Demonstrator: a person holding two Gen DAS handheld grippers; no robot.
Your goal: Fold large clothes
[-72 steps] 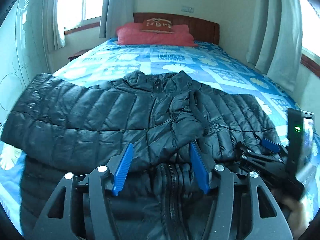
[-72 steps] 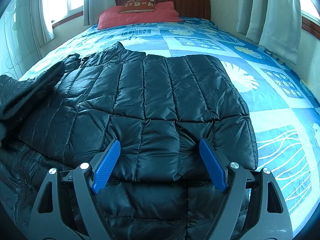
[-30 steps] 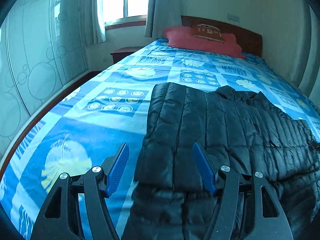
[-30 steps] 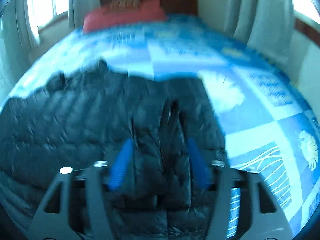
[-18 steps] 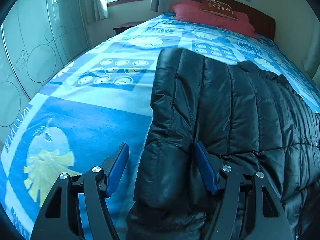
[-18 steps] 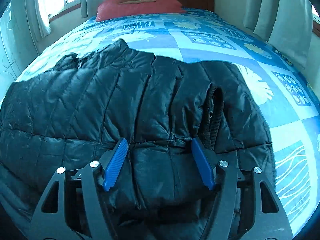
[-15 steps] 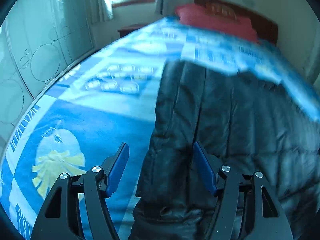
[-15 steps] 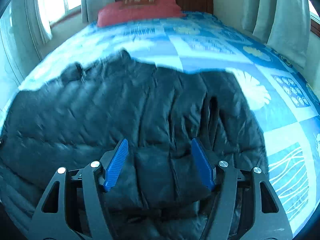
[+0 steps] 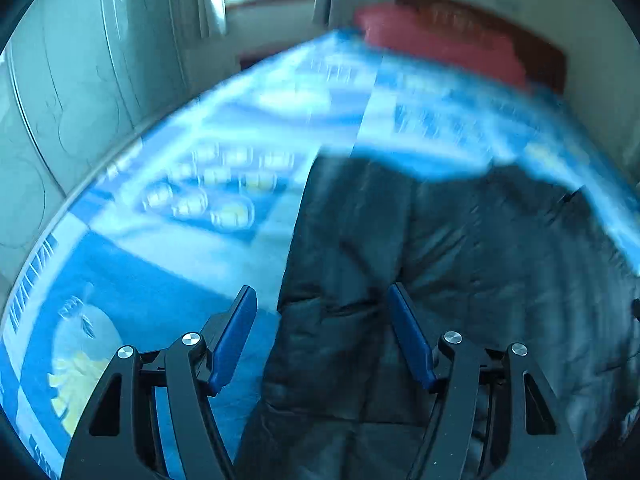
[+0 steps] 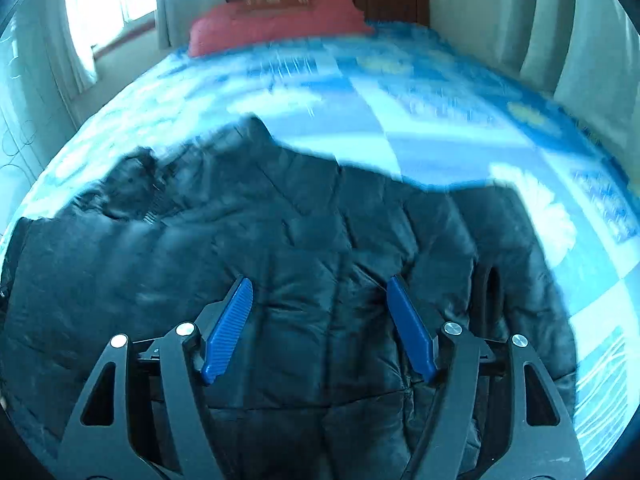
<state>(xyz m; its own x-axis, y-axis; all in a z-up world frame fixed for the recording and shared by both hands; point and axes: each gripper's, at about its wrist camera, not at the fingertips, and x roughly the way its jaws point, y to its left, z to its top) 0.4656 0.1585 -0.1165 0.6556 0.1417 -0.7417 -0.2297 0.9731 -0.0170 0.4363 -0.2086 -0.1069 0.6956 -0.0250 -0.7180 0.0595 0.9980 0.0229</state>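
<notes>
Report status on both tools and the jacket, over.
Left tool open over jacket's left edge. Right tool open, just widened, nothing gripped. Black quilted puffer jacket lies partly folded on blue patterned bedspread. Nothing in the way.

Both views are smeared, so we can't read the pattern on the blue printed bedspread (image 9: 168, 248) or the design on the small cushion atop the red pillow (image 10: 276, 20). The black quilted puffer jacket (image 10: 320, 240) runs off the bottom edge in both, and off the right edge in the left wrist view.
</notes>
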